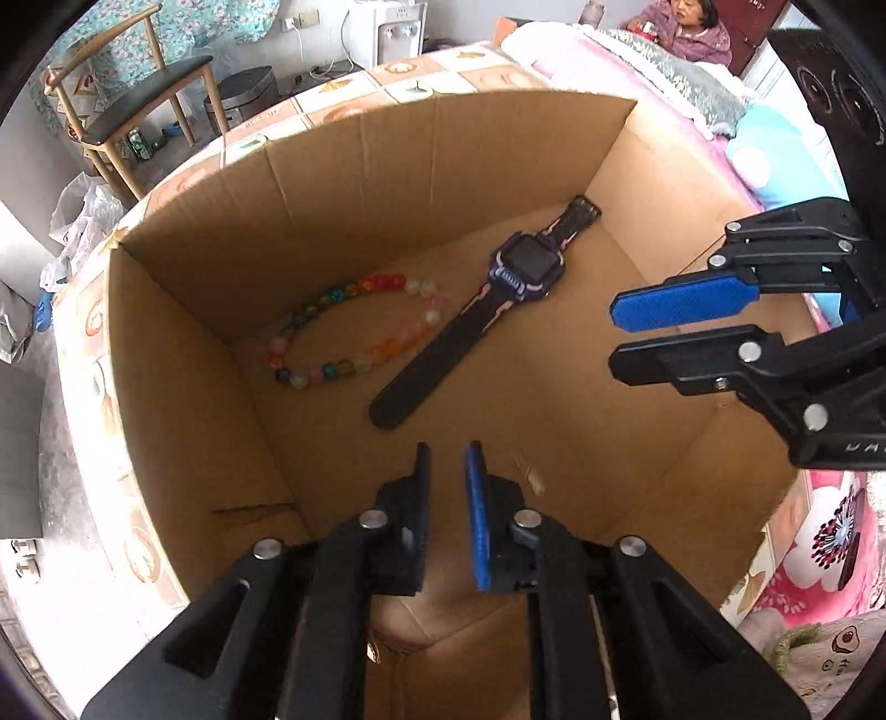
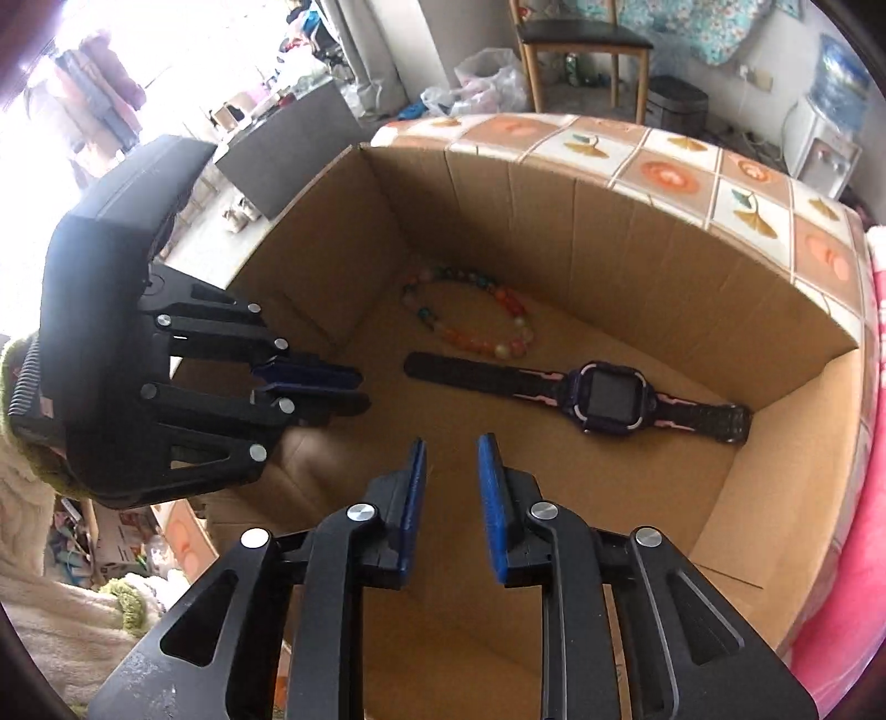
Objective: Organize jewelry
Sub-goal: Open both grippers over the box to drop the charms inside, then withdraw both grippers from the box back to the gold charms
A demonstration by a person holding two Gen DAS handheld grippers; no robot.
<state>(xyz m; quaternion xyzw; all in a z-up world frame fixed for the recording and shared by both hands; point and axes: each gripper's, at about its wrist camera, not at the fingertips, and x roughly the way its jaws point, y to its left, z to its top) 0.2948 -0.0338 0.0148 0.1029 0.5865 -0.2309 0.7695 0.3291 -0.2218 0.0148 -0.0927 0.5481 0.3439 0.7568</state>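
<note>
Both grippers, left [image 1: 447, 471] and right [image 2: 451, 465], hover empty with jaws slightly parted above the box [image 1: 343, 166]; the watch [image 1: 526, 266] and bead bracelet [image 1: 354, 332] already lie inside, so withdrawal likely follows.

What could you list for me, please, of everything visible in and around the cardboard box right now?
open brown cardboard box: one, brown, on the tiled-pattern surface, holds both jewelry items.
multicoloured glass-bead bracelet: one, red, orange, pink, teal, on the box floor near a corner, beside the watch.
purple-cased smartwatch with black strap: one, purple and black, flat on the box floor, strap end by the wall.
wooden chair with black seat: one, on the room floor beyond the box.
white water dispenser: one, by the wall.
seated person in a purple jacket: one, background.
left claw: black, blue pads, slightly open, empty, above the box.
right claw: same, open, empty.
</note>
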